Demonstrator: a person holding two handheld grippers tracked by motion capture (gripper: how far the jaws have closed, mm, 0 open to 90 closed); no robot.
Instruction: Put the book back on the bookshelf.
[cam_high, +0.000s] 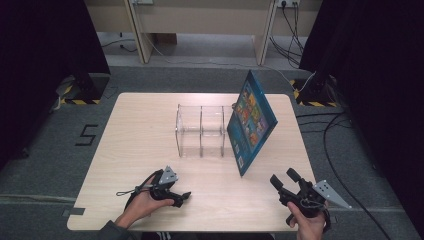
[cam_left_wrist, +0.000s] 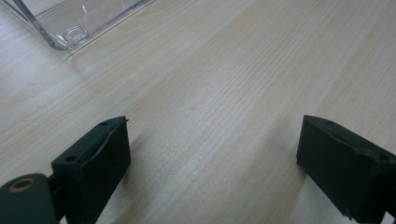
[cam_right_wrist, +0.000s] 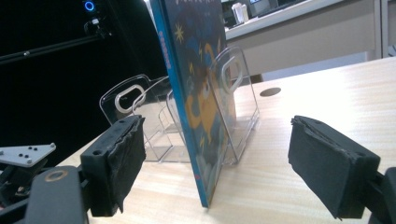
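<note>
A blue picture book (cam_high: 251, 120) stands on edge, leaning against the right end of a clear plastic divider rack (cam_high: 200, 131) in the middle of the wooden table (cam_high: 135, 150). In the right gripper view the book (cam_right_wrist: 194, 88) rises straight ahead of the jaws, with the rack (cam_right_wrist: 233, 102) behind it. My right gripper (cam_high: 286, 179) is open near the table's front right, a short way in front of the book. My left gripper (cam_high: 181, 198) rests low over the front left of the table, open, with bare wood between its jaws (cam_left_wrist: 212, 154).
A corner of the clear rack (cam_left_wrist: 70, 28) lies beyond the left gripper. Black curtains flank the table on both sides. Cables (cam_high: 335, 130) trail on the floor at the right, and a wooden bench (cam_high: 200, 20) stands at the back.
</note>
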